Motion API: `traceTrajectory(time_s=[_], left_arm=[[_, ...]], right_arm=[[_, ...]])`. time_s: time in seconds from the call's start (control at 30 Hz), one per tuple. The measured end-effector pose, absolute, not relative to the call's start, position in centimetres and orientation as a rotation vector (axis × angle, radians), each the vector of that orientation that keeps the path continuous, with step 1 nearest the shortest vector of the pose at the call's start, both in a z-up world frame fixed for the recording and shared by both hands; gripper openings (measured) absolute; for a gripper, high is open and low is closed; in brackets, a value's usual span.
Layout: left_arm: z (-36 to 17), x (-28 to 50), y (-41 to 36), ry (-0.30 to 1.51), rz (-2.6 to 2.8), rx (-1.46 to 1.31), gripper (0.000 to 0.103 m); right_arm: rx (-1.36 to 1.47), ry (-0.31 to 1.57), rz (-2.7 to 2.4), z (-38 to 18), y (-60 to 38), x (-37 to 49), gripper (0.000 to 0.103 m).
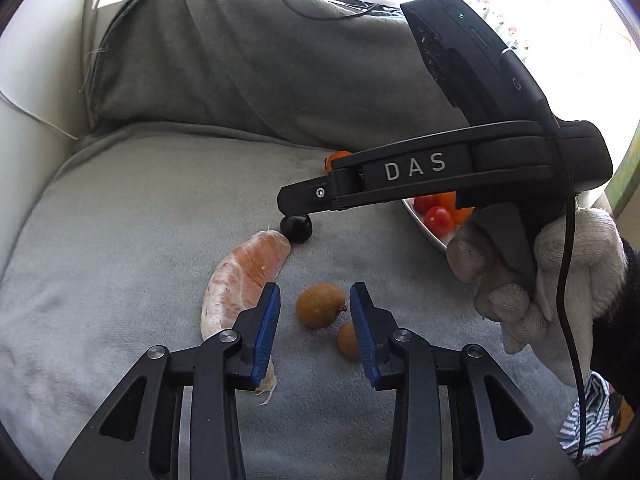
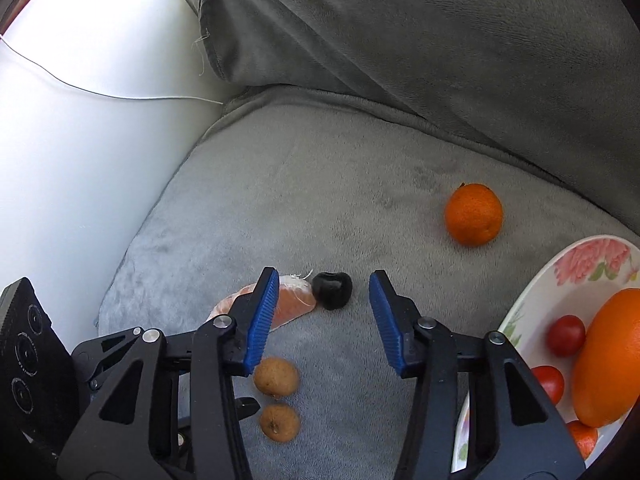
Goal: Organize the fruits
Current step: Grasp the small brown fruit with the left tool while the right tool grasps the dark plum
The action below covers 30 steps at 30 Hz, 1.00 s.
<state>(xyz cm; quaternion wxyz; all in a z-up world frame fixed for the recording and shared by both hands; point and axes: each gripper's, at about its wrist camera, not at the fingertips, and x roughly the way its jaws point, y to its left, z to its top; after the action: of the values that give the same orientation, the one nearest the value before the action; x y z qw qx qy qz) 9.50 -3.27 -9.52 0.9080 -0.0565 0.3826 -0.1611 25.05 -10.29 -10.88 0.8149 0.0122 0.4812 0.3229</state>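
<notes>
The left gripper (image 1: 316, 304), its blue-padded jaws narrowed but apart, brackets a small round brown fruit (image 1: 321, 305) lying on the grey plush seat cushion (image 1: 140, 220); neither pad touches the fruit. A second, smaller brown fruit (image 1: 347, 339) lies just beside it, half hidden by the right-side pad. The right gripper (image 2: 324, 308), held in a hand in a white knit glove (image 1: 560, 276), points down over a small black round fruit (image 2: 332, 290) with its jaws moderately apart, the fruit between the fingertips and clear of both pads. That black fruit touches the tip of a peeled pale-orange citrus segment (image 1: 244, 280), which stretches across the middle of the cushion. A whole orange mandarin (image 2: 473, 214) sits alone near the cushion's back edge, close to the grey backrest (image 2: 420, 40). At the cushion's right edge stands a white floral-patterned plate (image 2: 592, 260) holding a large orange fruit (image 2: 608, 356) and red cherry tomatoes (image 2: 566, 335).
</notes>
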Motion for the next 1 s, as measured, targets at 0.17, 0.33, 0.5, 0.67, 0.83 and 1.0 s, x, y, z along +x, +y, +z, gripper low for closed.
traceTrajectory(time_s=[0.17,0.33,0.5,0.67,0.83,1.0], left_arm=[[-9.9,10.2,-3.6,0.805,-0.334,-0.121,0.035],[-10.3,11.3,-3.7,0.822,-0.334,-0.120,0.035],[-10.5,12.0,-4.0,0.836,-0.334,-0.127,0.035],[-10.6,12.3,-4.1,0.843,-0.344,-0.129,0.032],[-10.2,12.5,-4.2,0.844,-0.353,-0.135,0.029],[-10.1,12.8,-4.5,0.839,-0.350,-0.136,0.028]], right_arm=[[0.001,1.038,0.685,-11.4,-9.3,25.3,0.045],[0.003,1.058,0.679,-12.1,-8.9,25.9,0.042],[-0.005,1.068,0.671,-12.6,-8.6,26.1,0.040],[-0.001,1.076,0.669,-13.1,-8.6,26.3,0.032],[0.011,1.076,0.679,-13.7,-8.6,26.3,0.026],[0.000,1.063,0.676,-13.7,-8.6,25.9,0.025]])
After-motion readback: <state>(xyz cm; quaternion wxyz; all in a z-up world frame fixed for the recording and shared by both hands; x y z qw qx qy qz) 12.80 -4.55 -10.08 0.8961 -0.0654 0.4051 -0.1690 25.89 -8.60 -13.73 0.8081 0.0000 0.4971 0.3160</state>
